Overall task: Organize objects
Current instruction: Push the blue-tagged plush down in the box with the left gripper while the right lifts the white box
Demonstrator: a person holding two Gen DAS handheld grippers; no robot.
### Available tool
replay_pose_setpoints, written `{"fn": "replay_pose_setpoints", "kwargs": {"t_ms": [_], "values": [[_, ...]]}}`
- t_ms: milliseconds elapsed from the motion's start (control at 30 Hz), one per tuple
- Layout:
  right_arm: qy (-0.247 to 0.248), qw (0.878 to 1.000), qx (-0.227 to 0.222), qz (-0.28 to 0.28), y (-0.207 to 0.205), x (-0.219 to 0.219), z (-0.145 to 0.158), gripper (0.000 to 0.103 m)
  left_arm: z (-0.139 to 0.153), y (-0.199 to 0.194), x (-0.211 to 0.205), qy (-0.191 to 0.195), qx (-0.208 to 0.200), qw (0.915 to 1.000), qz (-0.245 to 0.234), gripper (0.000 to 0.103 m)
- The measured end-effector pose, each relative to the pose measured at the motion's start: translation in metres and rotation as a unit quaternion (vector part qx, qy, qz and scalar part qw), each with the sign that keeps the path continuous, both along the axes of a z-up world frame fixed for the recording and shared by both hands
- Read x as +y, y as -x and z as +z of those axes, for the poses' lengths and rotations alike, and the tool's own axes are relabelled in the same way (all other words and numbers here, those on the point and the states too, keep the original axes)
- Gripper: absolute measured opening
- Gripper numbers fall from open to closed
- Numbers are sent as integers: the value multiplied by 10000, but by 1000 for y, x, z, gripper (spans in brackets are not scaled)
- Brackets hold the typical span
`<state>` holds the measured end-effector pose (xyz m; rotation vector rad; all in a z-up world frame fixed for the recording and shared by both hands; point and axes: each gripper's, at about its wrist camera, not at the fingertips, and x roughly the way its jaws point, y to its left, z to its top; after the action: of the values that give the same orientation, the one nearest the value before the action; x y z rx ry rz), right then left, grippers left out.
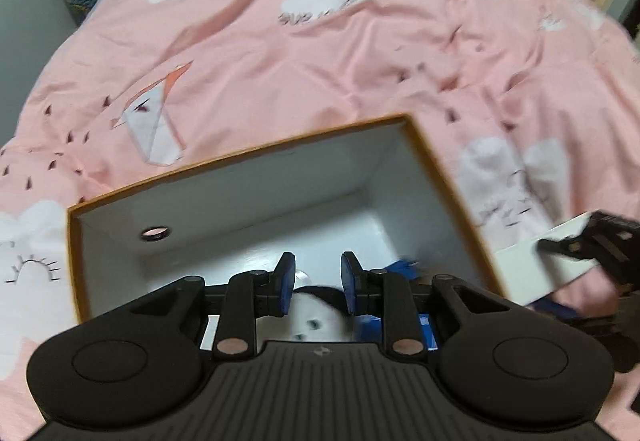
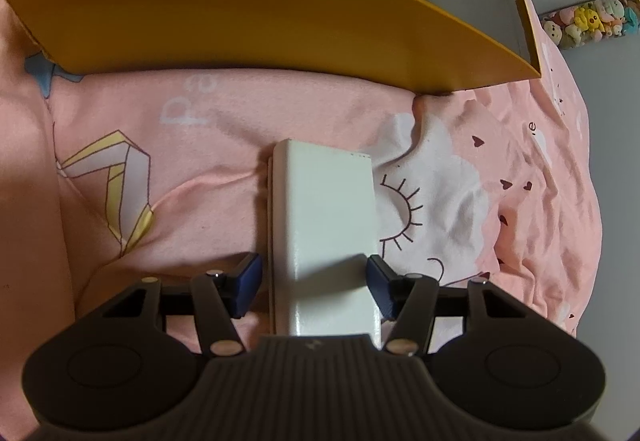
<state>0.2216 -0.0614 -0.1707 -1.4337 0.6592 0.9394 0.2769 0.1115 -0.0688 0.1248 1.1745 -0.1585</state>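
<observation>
My left hand-held gripper point(image 1: 317, 283) hangs over the open orange-rimmed cardboard box with white inner walls point(image 1: 256, 181), its blue pads apart and nothing gripped; beneath them lie a white plush toy point(image 1: 316, 315) and a blue packet point(image 1: 404, 269) on the box floor. The far half of the box floor is bare, and the pink cloud-printed bedspread point(image 1: 340, 53) stretches open beyond its rim. My right hand-held gripper point(image 2: 314, 283) sits low and level just outside the box's orange wall — jaws wide, flanking a white rectangular power bank point(image 2: 324, 217); I cannot tell whether the pads touch it. Printed letters "Pe" show on the bedspread.
</observation>
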Motion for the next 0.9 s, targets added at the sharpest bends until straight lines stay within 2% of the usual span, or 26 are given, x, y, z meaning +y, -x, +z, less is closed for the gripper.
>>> {"fn": "replay_pose_setpoints", "kwargs": {"t_ms": [133,333,467,567,700,800,900], "values": [[60,10000,-42,43,2,0,-3,61,-21,-3,4,-249,300,9992,107,22],[205,9991,-311,208,10,0,-13,64,-31,8,8,-150,449,9988,94,21],[296,9981,-499,222,13,1,-20,63,-30,15,9,-87,282,9995,143,21],[369,9968,-682,216,11,3,-27,61,-22,21,10,16,-28,9994,359,21],[524,9925,-1061,295,10,4,-35,51,-4,38,0,-47,-515,9977,448,22],[497,9929,-1057,220,9,5,-32,49,7,52,-9,-79,-758,9958,502,22],[408,9936,-1046,136,5,4,-23,40,14,66,-18,-134,-969,9939,506,22]]}}
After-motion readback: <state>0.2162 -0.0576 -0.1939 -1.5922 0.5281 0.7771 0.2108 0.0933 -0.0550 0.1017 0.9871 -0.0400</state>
